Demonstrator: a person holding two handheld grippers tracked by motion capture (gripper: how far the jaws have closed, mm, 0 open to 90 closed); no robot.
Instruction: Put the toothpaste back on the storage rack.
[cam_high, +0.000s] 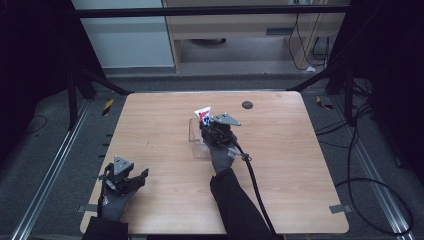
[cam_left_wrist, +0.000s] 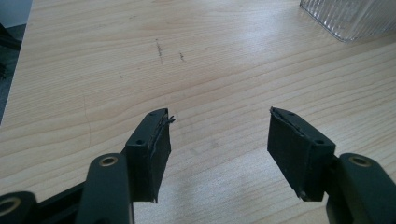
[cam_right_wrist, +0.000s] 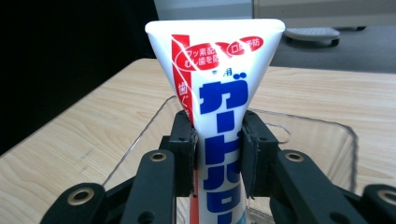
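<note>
Over the clear container (cam_high: 196, 136) near the middle of the desk (cam_high: 280, 165), my right gripper (cam_high: 209, 126) has its 2 jaws clamped on the sides of the toothpaste tube (cam_right_wrist: 219, 88). The tube stands upright with its flat crimped end on top, and in the right gripper view its lower part runs down inside the container's clear walls (cam_right_wrist: 140, 149). I cannot tell whether its bottom end touches the container floor. I judge the pick-up done and the placing nearly finished: what is left is to settle the tube, let go and lift clear. My left gripper (cam_left_wrist: 219, 140) sits well apart from the container, near the desk's front left corner, jaws spread wide over bare wood and holding nothing; a corner of the ribbed container (cam_left_wrist: 350, 18) shows beyond it.
</note>
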